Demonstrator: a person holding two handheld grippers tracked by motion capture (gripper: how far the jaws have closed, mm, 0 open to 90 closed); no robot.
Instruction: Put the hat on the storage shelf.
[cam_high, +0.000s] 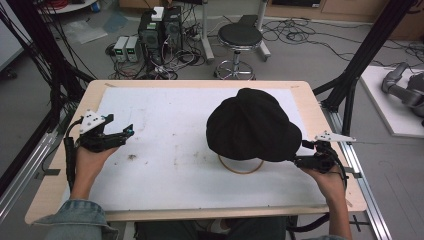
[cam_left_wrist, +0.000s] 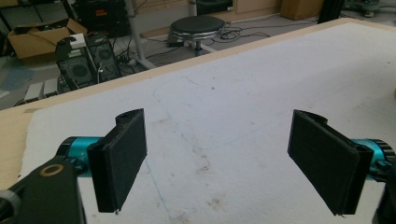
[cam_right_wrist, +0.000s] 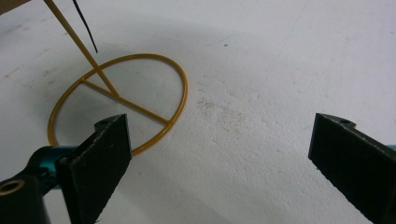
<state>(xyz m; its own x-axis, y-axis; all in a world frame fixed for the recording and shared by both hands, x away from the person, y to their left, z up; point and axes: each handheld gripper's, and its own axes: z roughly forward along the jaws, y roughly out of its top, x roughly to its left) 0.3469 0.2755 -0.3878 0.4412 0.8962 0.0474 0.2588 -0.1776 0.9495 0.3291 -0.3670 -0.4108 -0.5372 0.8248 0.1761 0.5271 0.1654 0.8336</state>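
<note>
A black hat (cam_high: 252, 125) sits on a yellow wire stand on the right half of the white mat. The stand's ring base (cam_high: 240, 172) shows under the hat's near edge. In the right gripper view the ring base (cam_right_wrist: 126, 102) lies flat with a thin rod (cam_right_wrist: 77, 42) rising from its crossbar. My right gripper (cam_high: 300, 159) is open just right of the hat's brim, low over the mat, with nothing between its jaws (cam_right_wrist: 224, 163). Over the mat's left edge, my left gripper (cam_high: 129, 131) is held open and empty, its jaws wide apart over bare mat (cam_left_wrist: 224, 154).
The white mat (cam_high: 165, 150) covers a wooden table (cam_high: 65, 175). Beyond the far edge stand a black stool (cam_high: 240, 37) and computer boxes with cables (cam_high: 160, 30). A black frame post (cam_high: 360, 55) rises at the right corner, beside a grey robot arm (cam_high: 405, 85).
</note>
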